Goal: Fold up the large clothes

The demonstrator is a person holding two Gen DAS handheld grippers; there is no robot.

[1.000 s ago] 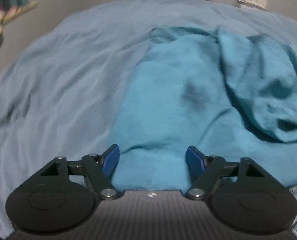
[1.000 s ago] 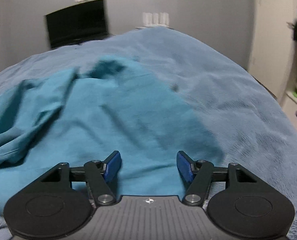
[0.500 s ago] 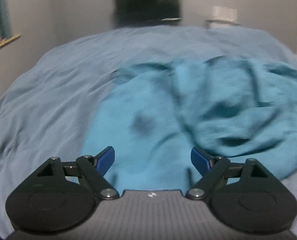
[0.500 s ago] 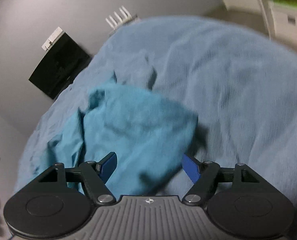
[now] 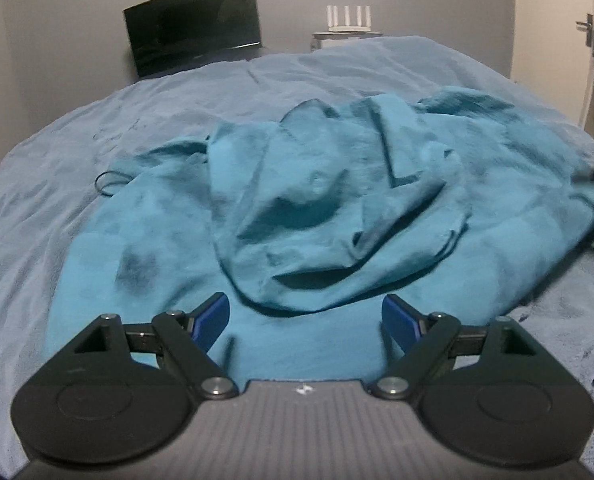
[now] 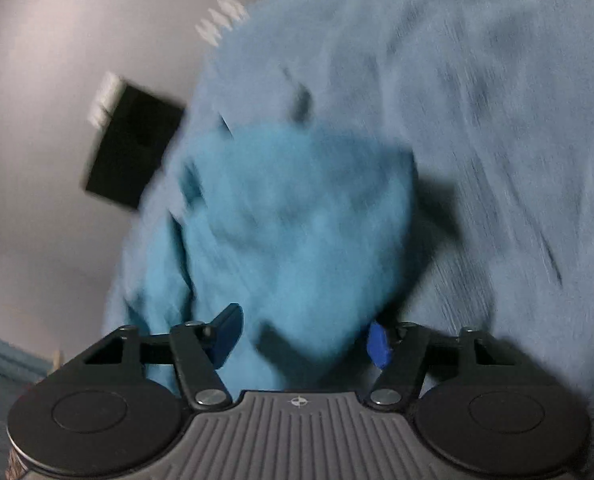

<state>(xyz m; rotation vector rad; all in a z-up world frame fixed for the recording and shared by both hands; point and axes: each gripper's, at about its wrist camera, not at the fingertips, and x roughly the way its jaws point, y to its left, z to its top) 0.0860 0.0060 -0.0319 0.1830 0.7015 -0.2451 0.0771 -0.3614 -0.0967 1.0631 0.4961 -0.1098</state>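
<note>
A large teal garment [image 5: 337, 200] lies crumpled on a light blue bed cover [image 5: 77, 168], with folds bunched at its middle and a flat part near me. My left gripper [image 5: 305, 312] hovers over that flat near part, open, with nothing pinched. In the blurred, tilted right wrist view the garment [image 6: 297, 220] bulges up in front of my right gripper [image 6: 305, 328]. Its jaws are closing with cloth between them, and I see no pad pressing on the cloth.
A dark monitor [image 5: 193, 24] stands against the grey wall beyond the bed, with a white router [image 5: 347, 20] to its right. A door [image 5: 557, 20] is at the far right. The bed cover [image 6: 497, 120] spreads wide around the garment.
The left gripper swung so the crumpled folds now sit centred ahead of it. The right gripper rolled and dropped toward the garment's edge, and cloth now lies between its jaws.
</note>
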